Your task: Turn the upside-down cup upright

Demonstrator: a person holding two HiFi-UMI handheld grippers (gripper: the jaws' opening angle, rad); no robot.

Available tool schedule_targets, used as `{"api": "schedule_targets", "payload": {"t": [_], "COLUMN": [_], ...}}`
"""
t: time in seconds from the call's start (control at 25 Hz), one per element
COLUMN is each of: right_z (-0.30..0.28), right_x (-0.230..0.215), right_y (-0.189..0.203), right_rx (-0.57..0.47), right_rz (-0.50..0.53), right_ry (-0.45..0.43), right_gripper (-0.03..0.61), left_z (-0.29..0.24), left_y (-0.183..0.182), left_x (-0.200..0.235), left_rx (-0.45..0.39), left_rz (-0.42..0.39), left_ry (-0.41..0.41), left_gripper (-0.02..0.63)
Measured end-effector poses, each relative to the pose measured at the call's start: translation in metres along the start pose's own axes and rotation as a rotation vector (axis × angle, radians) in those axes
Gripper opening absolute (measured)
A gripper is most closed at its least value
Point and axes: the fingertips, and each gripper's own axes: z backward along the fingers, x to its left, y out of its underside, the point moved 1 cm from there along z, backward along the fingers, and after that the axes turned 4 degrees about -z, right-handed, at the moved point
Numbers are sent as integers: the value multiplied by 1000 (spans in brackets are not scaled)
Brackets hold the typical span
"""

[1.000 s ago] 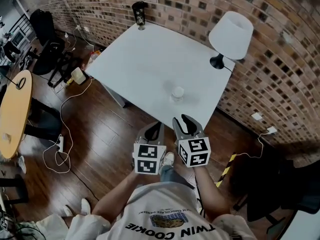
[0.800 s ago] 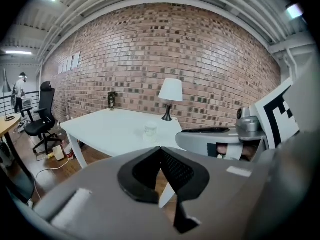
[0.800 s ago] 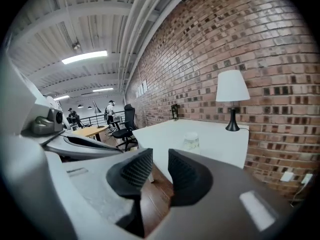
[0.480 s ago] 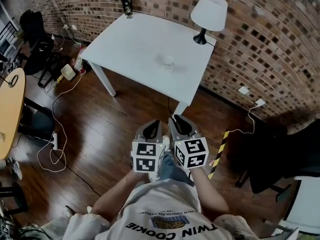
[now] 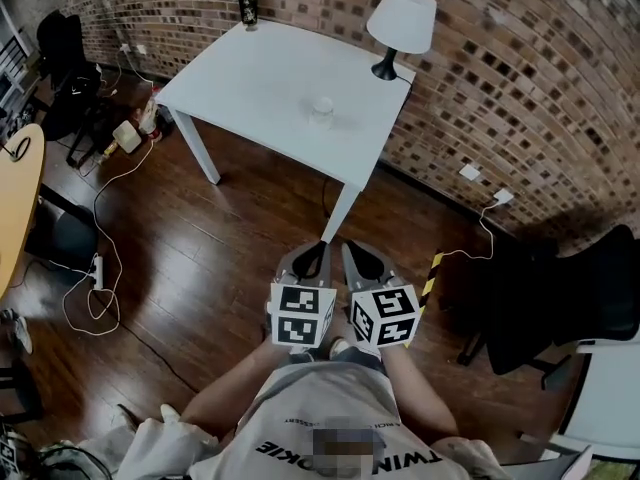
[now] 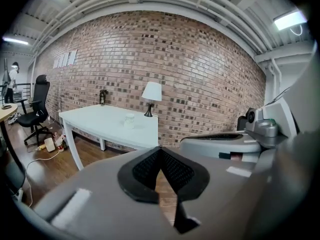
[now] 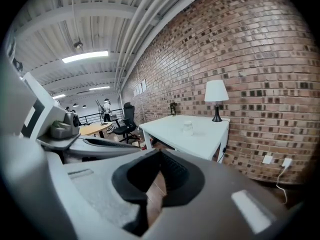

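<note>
A small pale cup (image 5: 322, 107) stands near the front right part of the white table (image 5: 260, 78); it is too small to tell which way up it is. It also shows in the left gripper view as the cup (image 6: 130, 120) and in the right gripper view as the cup (image 7: 187, 128), far off in both. My left gripper (image 5: 311, 260) and right gripper (image 5: 357, 260) hang side by side over the wooden floor, well short of the table. The left gripper (image 6: 160, 150) is shut on nothing. The right gripper (image 7: 160, 154) is shut and holds nothing.
A white lamp (image 5: 402, 20) stands at the table's back right corner and a dark tumbler (image 5: 248, 4) at its far corner. A black office chair (image 5: 590, 298) is to the right, a round wooden table (image 5: 15, 198) and cables (image 5: 95, 298) to the left.
The person has backed away from the table, so the table and cup now lie farther off. Both grippers drew back with the person, and the right jaws closed.
</note>
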Motion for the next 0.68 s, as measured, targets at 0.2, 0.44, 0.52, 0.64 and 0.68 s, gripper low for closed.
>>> {"api": "schedule_targets", "payload": {"t": [0.2, 0.44, 0.52, 0.64, 0.68], "right_z": [19, 44, 51, 62, 66], "right_x": [-7, -26, -32, -42, -46], "right_y": [1, 6, 7, 6, 5], "right_rx": [-1, -1, -6, -17, -20], "right_rz": [-2, -1, 2, 9, 13], "right_ry": [-15, -41, -48, -55, -56], "right_gripper": [3, 3, 3, 3, 3], "left_z": [4, 4, 3, 0, -1], "left_y": [-1, 1, 1, -2, -3], "left_x": [-23, -57, -69, -84, -89], "left_rx": [-7, -9, -9, -14, -16], "left_rz": [-2, 5, 2, -8, -11], "left_ry": [-10, -32, -38, -45, -47], "left_gripper": [6, 6, 6, 6, 6]}}
